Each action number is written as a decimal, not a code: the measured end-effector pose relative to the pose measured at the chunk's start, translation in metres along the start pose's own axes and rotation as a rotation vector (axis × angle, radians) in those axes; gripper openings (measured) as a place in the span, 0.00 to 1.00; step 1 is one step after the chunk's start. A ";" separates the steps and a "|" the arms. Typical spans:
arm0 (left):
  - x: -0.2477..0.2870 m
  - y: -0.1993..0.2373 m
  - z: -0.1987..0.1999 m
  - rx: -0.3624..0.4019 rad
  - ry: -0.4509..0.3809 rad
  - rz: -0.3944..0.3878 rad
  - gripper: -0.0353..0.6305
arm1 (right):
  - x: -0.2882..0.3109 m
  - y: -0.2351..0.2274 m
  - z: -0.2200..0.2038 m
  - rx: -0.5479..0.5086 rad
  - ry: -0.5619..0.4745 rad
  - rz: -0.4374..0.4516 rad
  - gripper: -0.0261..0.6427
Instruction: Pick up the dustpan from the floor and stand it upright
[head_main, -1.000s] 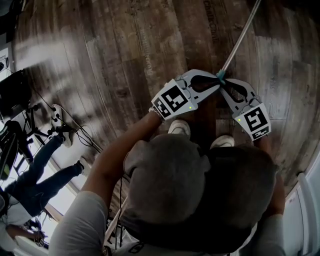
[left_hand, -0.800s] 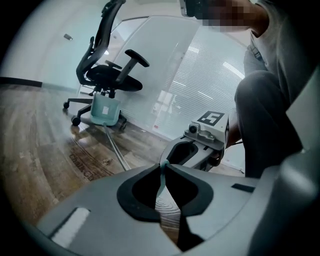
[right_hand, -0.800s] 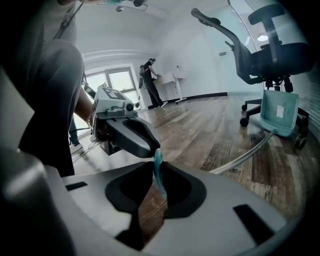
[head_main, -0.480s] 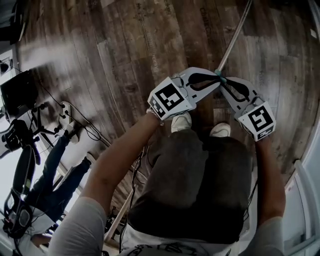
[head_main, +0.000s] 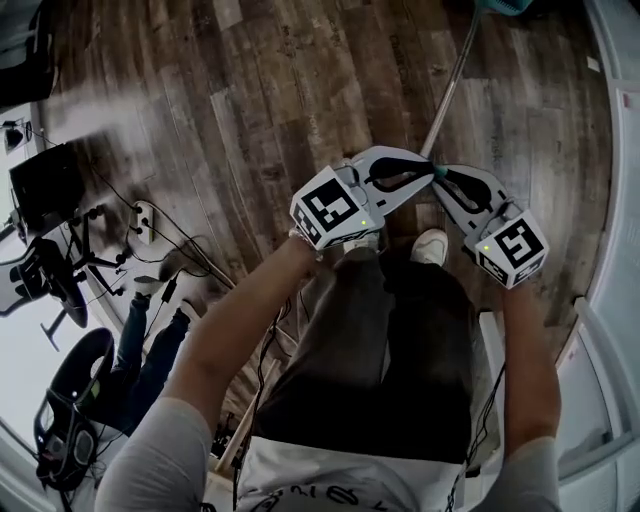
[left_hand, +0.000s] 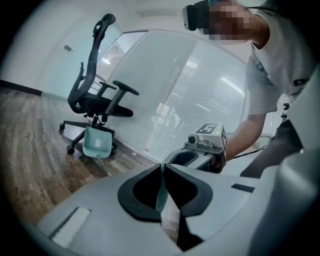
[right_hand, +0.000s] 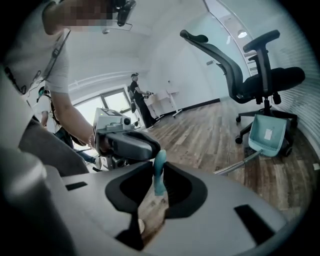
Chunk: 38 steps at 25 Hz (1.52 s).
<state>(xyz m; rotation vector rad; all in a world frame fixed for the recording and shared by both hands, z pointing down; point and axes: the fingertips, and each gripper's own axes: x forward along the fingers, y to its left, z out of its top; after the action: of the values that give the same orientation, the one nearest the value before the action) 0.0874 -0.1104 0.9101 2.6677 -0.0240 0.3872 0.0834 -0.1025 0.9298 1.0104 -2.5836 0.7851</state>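
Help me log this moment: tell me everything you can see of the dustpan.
The dustpan has a pale teal plastic-looking pan with a light label, a long thin metal-looking pole and a teal grip end. The pan is down at the wood floor beside an office chair; the pole slants up from it to the left gripper and right gripper, both shut on the grip end.

The head view is dim: the dark wooden floor (head_main: 300, 90) soaks up the light, apart from one pale smear of glare well out to the left of the left gripper (head_main: 430, 170). Its edges bend strongly. Both gripper views are brighter and cool-toned, with black rounded corners. Daylight comes through the frosted glass wall (left_hand: 200, 85) beyond the left gripper's tips, and through a window (right_hand: 107, 100) beyond the right gripper (right_hand: 159, 161). The near jaw bodies look soft.
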 end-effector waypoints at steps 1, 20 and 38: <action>-0.004 -0.003 0.008 -0.003 0.001 -0.002 0.08 | -0.002 0.004 0.008 0.011 -0.006 0.004 0.12; -0.047 -0.115 0.180 -0.008 -0.012 -0.040 0.08 | -0.113 0.096 0.165 0.158 -0.078 0.084 0.13; -0.066 -0.135 0.263 -0.010 -0.114 -0.046 0.08 | -0.143 0.116 0.244 0.231 -0.155 0.153 0.17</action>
<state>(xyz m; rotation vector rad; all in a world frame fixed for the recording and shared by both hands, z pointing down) 0.1043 -0.1048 0.6080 2.6722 0.0005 0.2194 0.0971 -0.0923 0.6249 0.9790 -2.7761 1.1069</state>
